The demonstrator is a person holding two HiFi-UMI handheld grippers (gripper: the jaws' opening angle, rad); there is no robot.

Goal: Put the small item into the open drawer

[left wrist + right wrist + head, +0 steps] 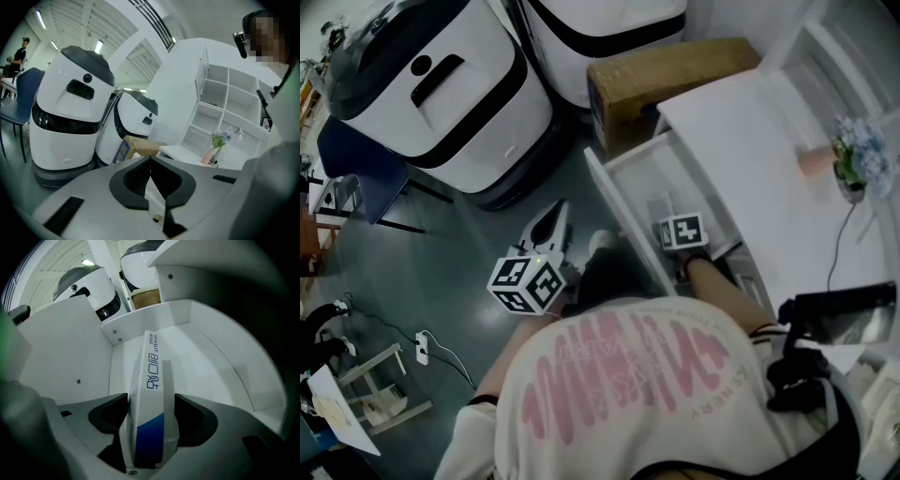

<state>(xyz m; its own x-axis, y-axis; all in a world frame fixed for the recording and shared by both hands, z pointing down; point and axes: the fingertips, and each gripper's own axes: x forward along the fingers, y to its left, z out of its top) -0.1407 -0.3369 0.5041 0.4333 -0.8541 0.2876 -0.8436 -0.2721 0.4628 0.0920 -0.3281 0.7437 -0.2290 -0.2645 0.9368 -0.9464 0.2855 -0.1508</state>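
Well, in the head view, the left gripper (pixel 555 216) hangs over the grey floor, at about 9 o'clock from the open white drawer (pixel 614 202). The right gripper (pixel 682 232) points down into that drawer, at 3 o'clock from the left one.

In the left gripper view, the jaws are closed together with nothing between them. They face two big white round machines (pixel 70 117) at 10 o'clock.

In the right gripper view, the small white packet with a blue patch (pixel 150 366) stands between the jaws, running from 6 o'clock up to 12 o'clock. The pads look to touch its two sides, so it seems to be held. Its far end is down inside the drawer, near or on the white bottom; I cannot tell which.

I think this is the putting-down step, and it is nearly done. Next, the right gripper needs to let go all the way. Then it should lift straight up, so it does not pull the packet back out.
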